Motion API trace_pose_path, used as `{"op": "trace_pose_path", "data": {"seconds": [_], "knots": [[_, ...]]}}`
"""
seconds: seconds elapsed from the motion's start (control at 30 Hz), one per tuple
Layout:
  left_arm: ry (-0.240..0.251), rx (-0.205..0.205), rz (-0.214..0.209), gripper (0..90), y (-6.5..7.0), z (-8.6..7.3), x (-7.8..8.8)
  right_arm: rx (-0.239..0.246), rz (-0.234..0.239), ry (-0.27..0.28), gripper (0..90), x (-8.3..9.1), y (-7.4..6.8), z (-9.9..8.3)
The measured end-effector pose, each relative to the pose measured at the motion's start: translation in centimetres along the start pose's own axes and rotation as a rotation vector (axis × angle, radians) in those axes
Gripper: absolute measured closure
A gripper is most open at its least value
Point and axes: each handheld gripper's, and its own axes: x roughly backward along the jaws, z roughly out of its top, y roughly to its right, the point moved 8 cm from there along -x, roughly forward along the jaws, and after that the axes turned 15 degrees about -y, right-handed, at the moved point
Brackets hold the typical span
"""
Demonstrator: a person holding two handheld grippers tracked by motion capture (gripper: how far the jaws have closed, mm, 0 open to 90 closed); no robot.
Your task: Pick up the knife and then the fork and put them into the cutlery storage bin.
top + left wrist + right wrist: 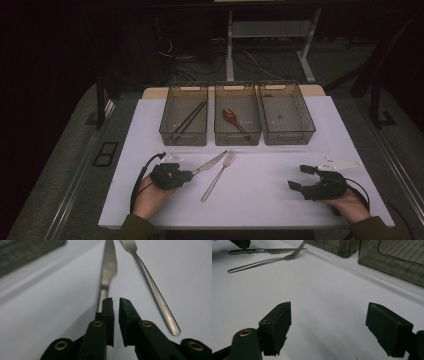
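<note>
My left hand-held gripper (115,301), nearly clenched and grasping nothing, hovered at the silver steel knife (109,266). The thin handle could slip away on the white tabletop (50,302).

silver knife (209,163), silver fork (218,174), black tongs (115,305)

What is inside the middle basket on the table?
The middle basket holds one brown wooden spoon, lying diagonally with its bowl toward the far side. Its handle end runs to the near wall, whose dark mesh hides the tip and the floor just behind it.
</note>
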Motion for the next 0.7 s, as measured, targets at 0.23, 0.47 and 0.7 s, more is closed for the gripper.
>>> {"op": "trace_pose_path", "data": {"seconds": [0.23,0.47,0.7], "knots": [[-0.108,-0.037,0.024,71.4,-0.7,1.5,-0.4,-0.005,0.003,-0.002,19.7,0.0,0.1,0.0],[-0.193,-0.067,0.044,71.4,-0.9,2.2,-1.1,-0.003,0.004,-0.003,19.7,0.0,0.2,0.0],[-0.231,-0.076,0.058,72.3,-1.0,1.7,-2.0,-0.001,0.004,-0.002,19.7,0.1,0.2,0.0]]}}
